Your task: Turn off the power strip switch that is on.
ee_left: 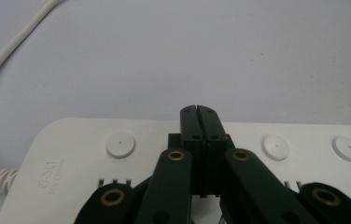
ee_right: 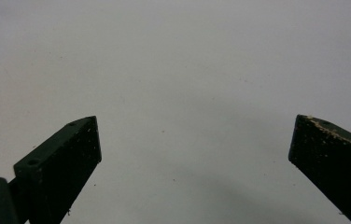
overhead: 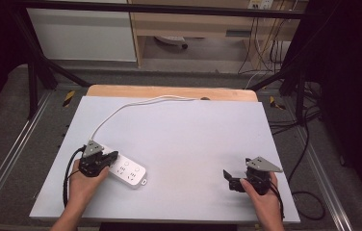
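In the high view, the white power strip (overhead: 126, 169) is lying near the left front of the table (overhead: 188, 139), its cord (overhead: 121, 111) trailing far back, with the left hand-held gripper (overhead: 114, 156) hovering over it. In the left gripper view, its jaws are sitting fully closed above the strip's round switch buttons (ee_left: 121, 144); the rigid, light, smooth plastic body probably wants gripping across its narrow sides. In the right gripper view, the right hand-held gripper (ee_right: 194, 144) is standing wide open over bare table.

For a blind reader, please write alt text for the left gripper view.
The left gripper, shut, points down over a white power strip with round switch buttons. The strip lies on a pale grey table; its white cord curves away at the left.
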The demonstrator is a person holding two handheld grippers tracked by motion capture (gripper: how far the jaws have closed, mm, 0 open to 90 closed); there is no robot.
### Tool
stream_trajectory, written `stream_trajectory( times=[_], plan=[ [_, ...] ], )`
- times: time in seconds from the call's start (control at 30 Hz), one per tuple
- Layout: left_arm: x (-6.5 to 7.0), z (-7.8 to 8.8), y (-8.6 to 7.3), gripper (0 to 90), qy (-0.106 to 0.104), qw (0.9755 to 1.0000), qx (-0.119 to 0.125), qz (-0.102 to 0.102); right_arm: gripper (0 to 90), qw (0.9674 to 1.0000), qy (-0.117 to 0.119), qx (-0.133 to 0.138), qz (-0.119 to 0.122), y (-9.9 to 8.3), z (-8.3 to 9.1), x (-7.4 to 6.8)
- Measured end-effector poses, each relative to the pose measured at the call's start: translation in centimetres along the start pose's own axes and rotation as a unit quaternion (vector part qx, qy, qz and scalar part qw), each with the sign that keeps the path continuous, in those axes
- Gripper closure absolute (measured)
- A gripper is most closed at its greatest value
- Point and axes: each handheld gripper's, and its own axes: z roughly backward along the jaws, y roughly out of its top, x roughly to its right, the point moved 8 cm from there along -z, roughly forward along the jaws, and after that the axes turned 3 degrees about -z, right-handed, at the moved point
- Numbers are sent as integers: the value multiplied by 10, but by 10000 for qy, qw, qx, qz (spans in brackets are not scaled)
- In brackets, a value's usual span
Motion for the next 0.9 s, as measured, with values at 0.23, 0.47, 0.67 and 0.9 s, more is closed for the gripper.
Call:
stream_trajectory(
  times=[0.23, 0.47, 0.67, 0.9],
  plan=[
    [1, 0, 0, 900, -4, 10000, 40, 49, 29, 9999, -27, 52, -86, 0, 2, 1],
    [0, -1, 0, 900, 17, 10000, 56, 32, 32, 9999, -42, -41, -95, -3, -2, 2],
    [0, -1, 0, 900, 11, 10000, 12, -8, 31, 9999, -58, -44, -98, -3, -1, 2],
    [0, -1, 0, 900, 22, 10000, 58, -72, 32, 9997, -153, -113, -161, -7, -2, 10]
  ],
)
